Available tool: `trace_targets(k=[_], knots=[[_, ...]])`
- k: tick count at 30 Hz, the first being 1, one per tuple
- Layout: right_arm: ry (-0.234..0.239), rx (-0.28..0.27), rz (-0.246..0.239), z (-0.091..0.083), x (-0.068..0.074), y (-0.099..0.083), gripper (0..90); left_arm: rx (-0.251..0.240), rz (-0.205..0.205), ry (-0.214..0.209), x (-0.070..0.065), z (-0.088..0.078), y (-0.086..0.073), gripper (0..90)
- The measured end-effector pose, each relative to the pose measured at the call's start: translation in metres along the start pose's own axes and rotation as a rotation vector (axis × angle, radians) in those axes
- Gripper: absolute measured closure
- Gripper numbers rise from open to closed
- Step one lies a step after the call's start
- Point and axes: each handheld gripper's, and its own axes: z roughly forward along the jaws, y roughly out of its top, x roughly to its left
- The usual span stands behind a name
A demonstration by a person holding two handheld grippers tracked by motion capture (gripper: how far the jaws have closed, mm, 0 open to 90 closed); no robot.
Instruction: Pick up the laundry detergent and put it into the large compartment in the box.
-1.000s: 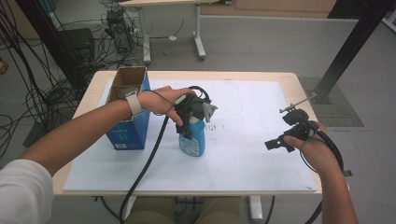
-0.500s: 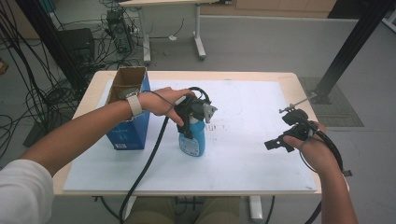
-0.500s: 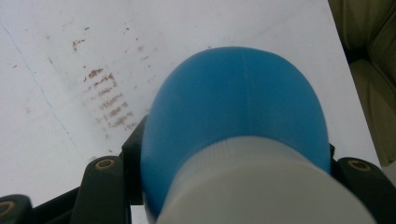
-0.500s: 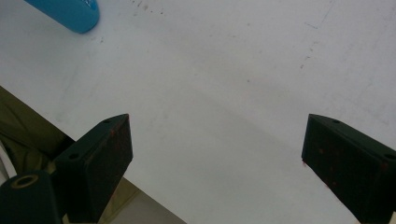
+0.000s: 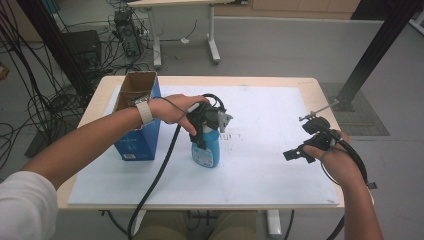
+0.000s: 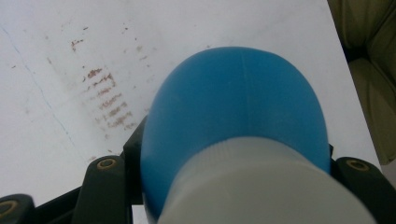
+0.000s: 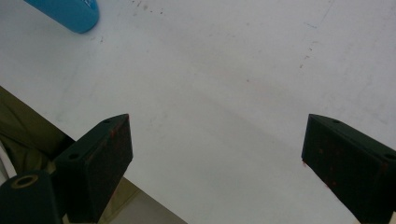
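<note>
The blue bottle (image 5: 206, 152) stands upright on the white table surface (image 5: 260, 170), left of centre, just to the right of the blue cardboard box (image 5: 136, 135), whose top flaps are open. The left gripper (image 5: 204, 131) comes down on the bottle from above; its jaws have just been closing and now clamp the bottle's upper section, with the body of the bottle between them. In the left gripper view, the blue bottle (image 6: 233, 126) and its white cap (image 6: 266, 186) sit between the two black jaws, which press against it on either side. The left hand (image 5: 175, 110) grasps the gripper body, and a black cable (image 5: 155, 180) trails from it over the near edge of the table. The right gripper (image 5: 300, 150) is held above the right-hand part of the table, well apart from the bottle, in the right hand (image 5: 335, 160). In the right gripper view, its jaws stand wide apart with nothing between them, above bare white surface; the base of the blue bottle (image 7: 70, 14) appears at the upper left corner. Faint brown marks (image 6: 109, 105) stain the surface beside the bottle.
</note>
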Motion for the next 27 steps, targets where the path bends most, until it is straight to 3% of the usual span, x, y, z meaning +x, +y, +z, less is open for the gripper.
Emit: trace_targets(k=[27], knots=[[-0.003,-0.002,-0.002,-0.0014,0.0015,0.0005,8.7,-0.006,-0.003,0.004,-0.001,0.0001,-0.0018,40.0]])
